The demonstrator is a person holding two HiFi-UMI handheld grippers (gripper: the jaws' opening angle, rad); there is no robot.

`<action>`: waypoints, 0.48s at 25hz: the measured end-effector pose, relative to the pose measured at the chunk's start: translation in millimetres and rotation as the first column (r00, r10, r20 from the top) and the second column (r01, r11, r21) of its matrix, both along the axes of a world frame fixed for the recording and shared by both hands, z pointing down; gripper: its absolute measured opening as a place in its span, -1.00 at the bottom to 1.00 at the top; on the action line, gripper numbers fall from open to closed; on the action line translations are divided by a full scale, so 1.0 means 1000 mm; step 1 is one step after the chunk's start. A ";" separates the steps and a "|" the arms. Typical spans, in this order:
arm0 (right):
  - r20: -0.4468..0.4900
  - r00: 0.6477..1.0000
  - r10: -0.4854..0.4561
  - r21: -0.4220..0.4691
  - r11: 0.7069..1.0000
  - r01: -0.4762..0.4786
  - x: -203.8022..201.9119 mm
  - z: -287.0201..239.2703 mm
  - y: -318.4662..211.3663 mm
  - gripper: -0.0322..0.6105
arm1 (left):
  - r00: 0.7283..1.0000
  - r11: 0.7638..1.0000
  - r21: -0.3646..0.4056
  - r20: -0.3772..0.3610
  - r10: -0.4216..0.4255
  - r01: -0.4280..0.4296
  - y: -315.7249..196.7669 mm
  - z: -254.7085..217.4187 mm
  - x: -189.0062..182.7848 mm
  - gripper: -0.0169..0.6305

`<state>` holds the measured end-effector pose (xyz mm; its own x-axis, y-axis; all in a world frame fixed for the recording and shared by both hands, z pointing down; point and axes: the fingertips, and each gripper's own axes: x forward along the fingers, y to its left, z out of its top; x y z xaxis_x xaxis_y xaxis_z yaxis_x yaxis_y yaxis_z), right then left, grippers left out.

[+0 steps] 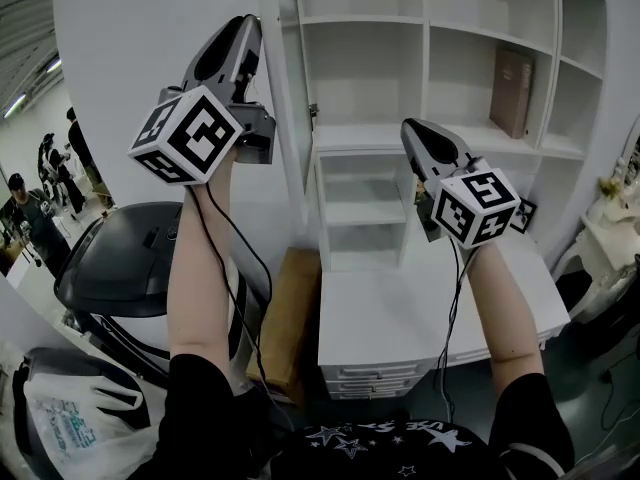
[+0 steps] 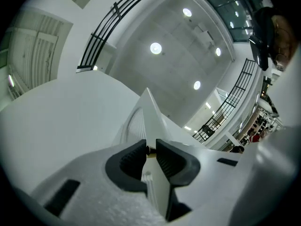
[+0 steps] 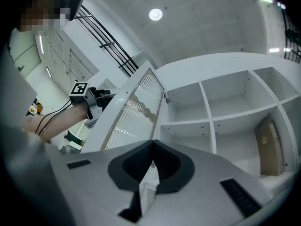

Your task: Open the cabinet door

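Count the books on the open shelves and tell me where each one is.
1. A brown book stands in a right-hand compartment of the shelving. Shelves beyond the frame may hold more.

- Cabinet door (image 3: 136,112): smooth white frame with a painted look and a slight sheen. The centre panel is ribbed and translucent, glass or clear plastic, and its glossy ribs catch streaks of light.
- Left tool (image 2: 150,149) and right tool (image 3: 151,161): light grey moulded plastic shells, finely grained and matt.
- Pads (image 2: 129,161): black, rubber-like, finely ridged and dull.
- Marker cube (image 1: 190,133): matt white faces with flat black printed squares.
- Shelf unit (image 1: 425,78): smooth white boards, matt to satin.
- Tabletop (image 1: 400,313): smooth white, low sheen.
- Book (image 1: 511,90): dull brown cover; cloth or card cannot be told.
- Box (image 1: 290,318): matt brown cardboard.
- Sleeve (image 1: 200,398): dark cloth.
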<state>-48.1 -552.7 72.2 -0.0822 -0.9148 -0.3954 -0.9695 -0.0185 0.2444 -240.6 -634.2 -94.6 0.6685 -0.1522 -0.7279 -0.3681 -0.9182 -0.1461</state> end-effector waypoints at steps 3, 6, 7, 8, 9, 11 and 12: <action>0.017 1.000 -0.022 -0.011 1.000 0.022 -0.001 0.004 -0.003 -0.88 | 1.000 1.000 0.004 0.003 -0.016 0.016 -0.003 0.001 -0.001 -0.73; 0.021 0.999 -0.024 -0.022 0.999 0.024 -0.008 0.009 -0.006 -0.88 | 1.000 1.000 0.009 0.001 -0.013 0.013 -0.004 0.001 -0.001 -0.73; 0.019 1.000 -0.023 -0.024 0.999 0.023 -0.011 0.009 -0.006 -0.88 | 1.000 1.000 0.011 0.001 -0.014 0.014 -0.003 0.001 -0.001 -0.73; 0.015 1.000 -0.021 -0.025 0.999 0.022 -0.013 0.010 -0.005 -0.88 | 1.000 1.000 0.012 0.000 -0.017 0.017 -0.003 0.002 -0.001 -0.73; 0.010 1.000 -0.019 -0.023 1.000 0.019 -0.016 0.009 -0.004 -0.88 | 1.000 1.000 0.012 -0.003 -0.020 0.020 -0.003 0.003 -0.002 -0.73; -0.006 1.000 -0.014 -0.014 1.000 0.014 -0.022 0.008 0.000 -0.88 | 0.999 0.999 0.016 -0.010 -0.031 0.031 -0.003 0.008 -0.007 -0.68; -0.017 1.000 -0.014 -0.010 1.000 0.014 -0.026 0.009 0.002 -0.88 | 0.999 0.999 0.021 -0.007 -0.039 0.039 -0.002 0.013 -0.010 -0.65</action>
